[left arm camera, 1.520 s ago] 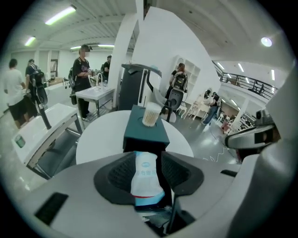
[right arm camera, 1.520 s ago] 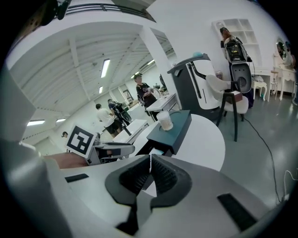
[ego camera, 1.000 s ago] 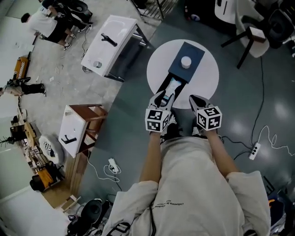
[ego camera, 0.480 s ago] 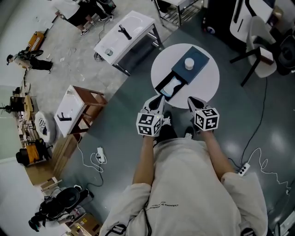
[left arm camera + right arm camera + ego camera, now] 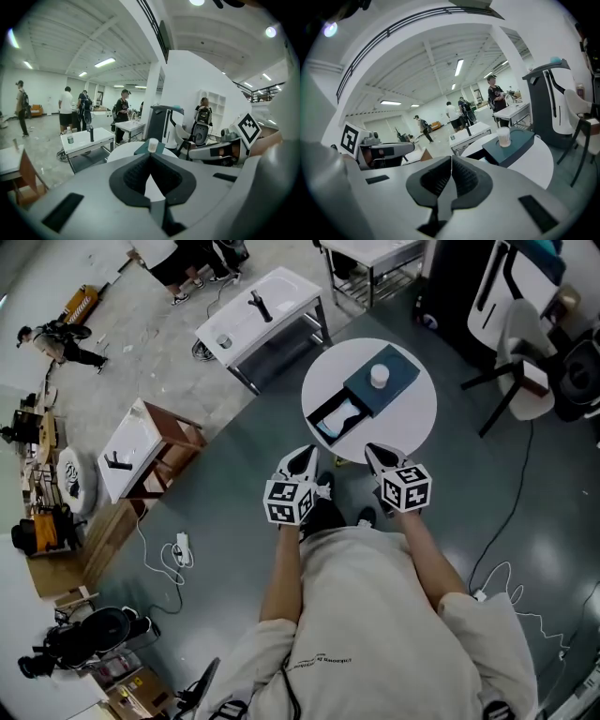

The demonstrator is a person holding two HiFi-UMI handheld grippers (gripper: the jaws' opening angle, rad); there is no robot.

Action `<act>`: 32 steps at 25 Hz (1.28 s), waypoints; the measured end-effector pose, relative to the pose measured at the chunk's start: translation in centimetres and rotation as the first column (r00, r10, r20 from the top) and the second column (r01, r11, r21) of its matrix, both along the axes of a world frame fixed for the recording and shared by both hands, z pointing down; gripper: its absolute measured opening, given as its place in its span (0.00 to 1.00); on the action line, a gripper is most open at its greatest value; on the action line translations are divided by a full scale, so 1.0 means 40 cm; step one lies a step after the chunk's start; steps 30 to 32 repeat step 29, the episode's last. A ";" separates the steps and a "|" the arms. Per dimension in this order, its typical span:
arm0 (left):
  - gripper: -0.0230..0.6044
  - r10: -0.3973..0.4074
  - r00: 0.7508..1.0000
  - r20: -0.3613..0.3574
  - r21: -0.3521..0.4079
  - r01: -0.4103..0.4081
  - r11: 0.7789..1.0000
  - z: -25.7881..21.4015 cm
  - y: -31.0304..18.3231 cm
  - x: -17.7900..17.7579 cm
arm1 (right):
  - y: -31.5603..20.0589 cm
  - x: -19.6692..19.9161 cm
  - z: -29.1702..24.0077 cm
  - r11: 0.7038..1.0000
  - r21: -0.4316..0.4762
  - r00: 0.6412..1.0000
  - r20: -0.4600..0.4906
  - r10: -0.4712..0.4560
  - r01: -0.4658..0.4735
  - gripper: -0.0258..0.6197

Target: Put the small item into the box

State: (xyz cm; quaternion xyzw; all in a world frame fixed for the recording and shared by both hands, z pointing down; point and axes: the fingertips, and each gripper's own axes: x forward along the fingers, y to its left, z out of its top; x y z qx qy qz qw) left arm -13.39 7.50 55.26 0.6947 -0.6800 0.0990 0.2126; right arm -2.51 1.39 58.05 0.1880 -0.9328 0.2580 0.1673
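Observation:
A small white cylinder [image 5: 379,377] stands on the dark blue box lid [image 5: 392,367] on the round white table [image 5: 412,418]. Beside the lid, the box's open tray [image 5: 336,417] shows a pale inside. My left gripper [image 5: 302,459] and right gripper [image 5: 376,456] hover side by side off the table's near edge, above the floor. Both are shut and hold nothing. In the left gripper view the shut left gripper [image 5: 150,155] points at the cylinder [image 5: 153,145] on the box [image 5: 140,149]. The shut right gripper [image 5: 451,161] has the cylinder [image 5: 504,137] and box [image 5: 513,144] ahead to the right.
A white table with a black fixture [image 5: 262,313] stands left of the round table, and a wooden-framed stand [image 5: 141,451] is further left. A white chair [image 5: 520,381] stands at the right. Cables and a power strip [image 5: 180,546] lie on the floor. People stand far off.
Both grippers have drawn back from the box tray to off the table's near edge. The left jaws, spread earlier, now meet. The person has stepped back.

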 end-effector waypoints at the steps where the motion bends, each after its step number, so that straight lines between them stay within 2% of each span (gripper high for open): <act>1: 0.07 -0.009 1.000 0.004 0.002 0.009 1.000 -0.001 0.005 -0.002 | 0.005 -0.001 -0.001 1.000 0.007 1.000 -0.002 -0.006 0.007 0.09; 7: 0.07 -0.057 0.998 0.000 0.003 0.057 0.998 0.009 0.043 -0.018 | 0.035 -0.001 0.011 0.998 0.038 0.997 -0.065 -0.045 0.047 0.09; 13: 0.07 -0.062 0.998 -0.017 0.027 0.062 0.998 0.006 0.041 0.000 | 0.024 0.030 0.011 0.998 0.053 0.996 -0.081 -0.030 0.035 0.09; 18: 0.07 -0.103 0.992 -0.075 0.055 0.107 0.993 0.003 0.044 -0.016 | 0.008 0.050 0.026 0.997 0.068 0.990 -0.144 -0.009 0.019 0.09; 21: 0.07 -0.109 0.990 -0.094 0.053 0.115 0.992 -0.003 0.047 -0.022 | 0.014 0.051 0.025 0.998 0.061 0.989 -0.148 -0.010 0.019 0.09; 26: 0.07 -0.080 0.996 0.031 -0.001 0.080 0.997 0.015 0.058 -0.031 | 0.018 0.054 0.028 0.998 0.053 0.989 -0.146 -0.016 0.024 0.09; 32: 0.07 -0.074 0.996 0.050 -0.022 0.075 0.997 0.028 0.067 -0.041 | 0.019 0.058 0.032 0.999 0.045 0.990 -0.142 -0.012 0.019 0.09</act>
